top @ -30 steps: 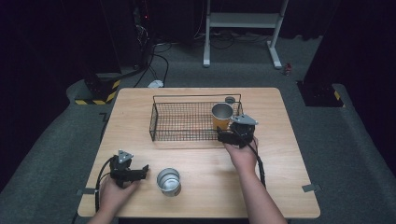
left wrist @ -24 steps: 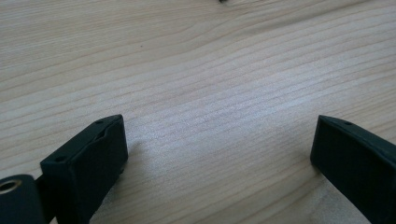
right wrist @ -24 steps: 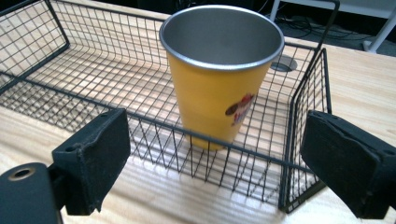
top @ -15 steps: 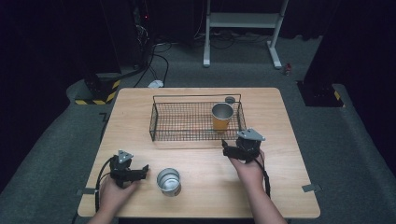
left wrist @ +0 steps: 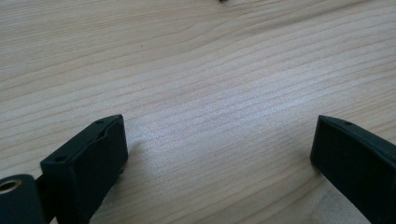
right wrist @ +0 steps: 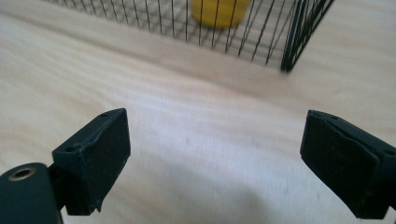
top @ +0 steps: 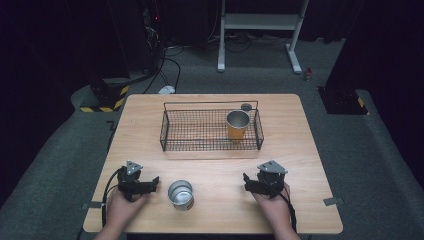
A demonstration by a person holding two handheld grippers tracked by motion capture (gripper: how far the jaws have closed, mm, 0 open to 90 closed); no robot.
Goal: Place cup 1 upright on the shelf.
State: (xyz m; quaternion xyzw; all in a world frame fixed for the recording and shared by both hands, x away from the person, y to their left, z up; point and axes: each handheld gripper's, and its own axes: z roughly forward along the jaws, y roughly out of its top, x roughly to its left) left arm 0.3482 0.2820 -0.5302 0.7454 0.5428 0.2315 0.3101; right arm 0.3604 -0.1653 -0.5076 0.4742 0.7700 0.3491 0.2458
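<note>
A yellow cup [top: 237,125] stands upright in the right end of a black wire basket [top: 210,146] at the middle of the wooden table [top: 300,130]. A silver metal cup [top: 180,194] stands on the table near the front edge. My left gripper [top: 154,183] rests low at the front left, just left of the silver cup, open with bare wood between its jaws [left wrist: 219,154]. My right gripper [top: 246,182] sits at the front right, open and holding nothing [right wrist: 215,154]; its view shows the basket's corner [right wrist: 292,46] and the yellow cup [right wrist: 219,11] ahead.
A small dark round object [top: 246,106] lies on the table behind the basket. Bare wood stretches between the silver cup and the right gripper. Beyond the table are a white stand [top: 260,22], cables on the floor and a yellow-black striped block [top: 105,102].
My right gripper has pulled back from the basket's right end to the front right of the table and sunk lower. The yellow cup stays in the basket. The left gripper has not moved.
</note>
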